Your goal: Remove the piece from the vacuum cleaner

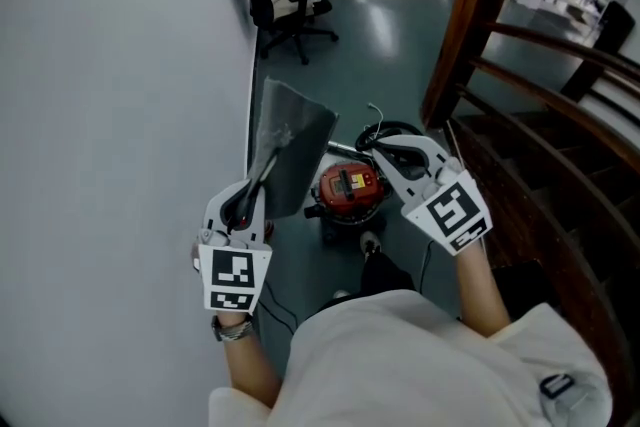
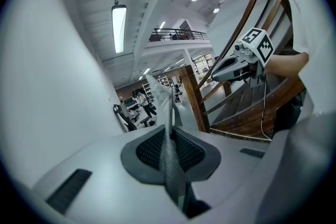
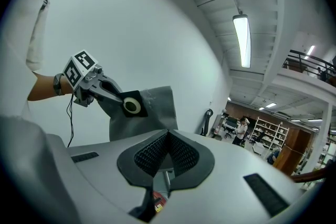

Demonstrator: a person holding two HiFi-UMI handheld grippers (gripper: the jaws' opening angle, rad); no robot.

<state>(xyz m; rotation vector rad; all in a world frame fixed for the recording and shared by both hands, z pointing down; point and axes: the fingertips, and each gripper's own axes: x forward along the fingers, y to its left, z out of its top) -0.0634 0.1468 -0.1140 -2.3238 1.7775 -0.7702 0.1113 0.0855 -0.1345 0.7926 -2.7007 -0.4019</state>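
Observation:
The red vacuum cleaner point(image 1: 348, 190) stands on the floor below both grippers. My left gripper point(image 1: 264, 173) is shut on a grey dust bag point(image 1: 295, 140) and holds it up beside the wall. In the left gripper view the bag's edge point(image 2: 169, 139) is pinched between the pads. The right gripper view shows the bag point(image 3: 155, 115) with its black collar and pale ring point(image 3: 131, 106) at the left gripper point(image 3: 118, 98). My right gripper point(image 1: 378, 148) hovers over the vacuum, shut with nothing in it. A bit of red vacuum point(image 3: 159, 199) shows under its closed jaws point(image 3: 167, 147).
A pale wall point(image 1: 100, 65) runs along the left. A black office chair point(image 1: 285, 5) stands farther back on the floor. A dark wooden stair railing point(image 1: 470, 25) and steps fill the right. A black hose or cable point(image 1: 395, 129) loops behind the vacuum. People stand far off.

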